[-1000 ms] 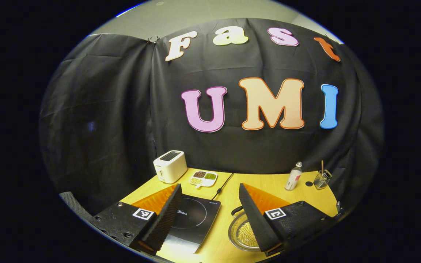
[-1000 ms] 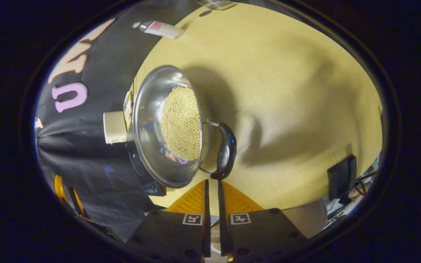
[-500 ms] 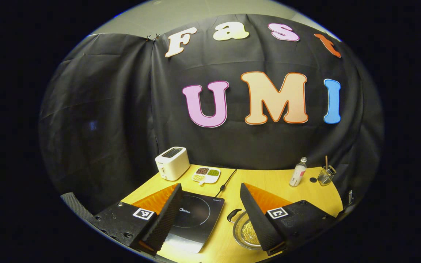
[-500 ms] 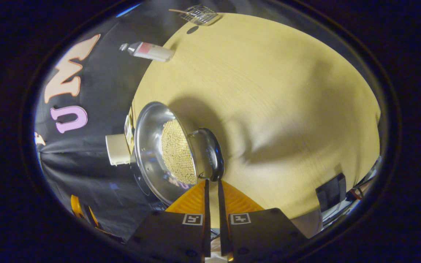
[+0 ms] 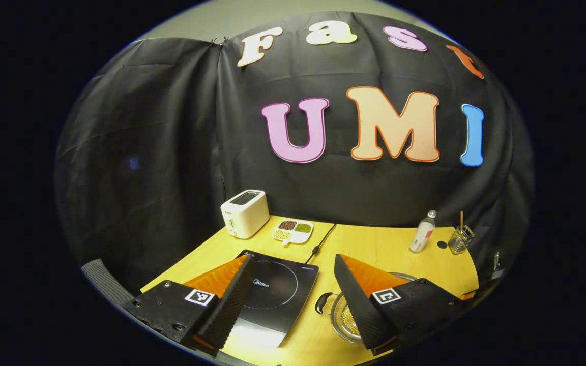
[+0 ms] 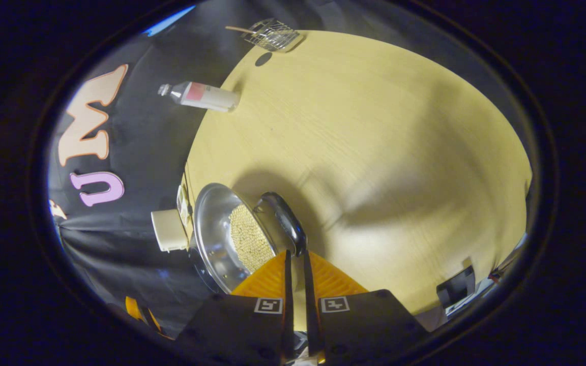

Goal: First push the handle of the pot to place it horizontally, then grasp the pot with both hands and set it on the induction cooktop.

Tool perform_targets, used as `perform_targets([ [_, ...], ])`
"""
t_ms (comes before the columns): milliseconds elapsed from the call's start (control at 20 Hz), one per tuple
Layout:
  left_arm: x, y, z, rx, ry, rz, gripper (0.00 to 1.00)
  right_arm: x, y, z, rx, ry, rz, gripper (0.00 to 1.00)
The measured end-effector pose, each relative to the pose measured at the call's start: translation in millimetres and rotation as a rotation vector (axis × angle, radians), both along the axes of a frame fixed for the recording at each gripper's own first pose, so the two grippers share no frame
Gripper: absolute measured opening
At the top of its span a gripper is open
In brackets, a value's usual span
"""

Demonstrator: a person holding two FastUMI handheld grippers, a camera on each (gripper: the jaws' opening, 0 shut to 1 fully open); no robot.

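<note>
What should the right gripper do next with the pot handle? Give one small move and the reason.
Probably nudge the right gripper a little further against the handle. Its jaws are nearly closed with the tips at the handle's near end, the handle stands up off the pot rim, and the pot sits beside the induction cooktop.

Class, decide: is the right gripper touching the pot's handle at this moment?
Touching, it seems. In the right gripper view, the near end of the pot's handle meets the tips of the right gripper, whose nearly closed fingers show no gap to it.
</note>
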State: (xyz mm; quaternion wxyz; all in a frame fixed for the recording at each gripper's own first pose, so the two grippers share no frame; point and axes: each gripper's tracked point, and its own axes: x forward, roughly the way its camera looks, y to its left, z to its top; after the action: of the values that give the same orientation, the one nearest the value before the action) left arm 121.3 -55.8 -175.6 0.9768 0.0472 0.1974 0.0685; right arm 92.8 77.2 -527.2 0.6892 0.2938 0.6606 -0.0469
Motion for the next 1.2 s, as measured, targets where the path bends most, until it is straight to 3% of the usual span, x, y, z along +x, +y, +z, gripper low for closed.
perform_targets([
  [800, -7, 14, -9, -0.049, 0.018, 0.039, 0.97, 8, -4, -1, -0.028, -0.026, 0.023, 0.13],
  [1150, -14, 9, -20, -0.067, 0.046, 0.012, 0.97, 2, -40, 17, -0.057, -0.069, 0.011, 0.13],
  [1200, -16, 7, -25, -0.074, 0.057, 0.003, 0.96, 0, -43, 21, -0.052, -0.071, 0.016, 0.02],
])
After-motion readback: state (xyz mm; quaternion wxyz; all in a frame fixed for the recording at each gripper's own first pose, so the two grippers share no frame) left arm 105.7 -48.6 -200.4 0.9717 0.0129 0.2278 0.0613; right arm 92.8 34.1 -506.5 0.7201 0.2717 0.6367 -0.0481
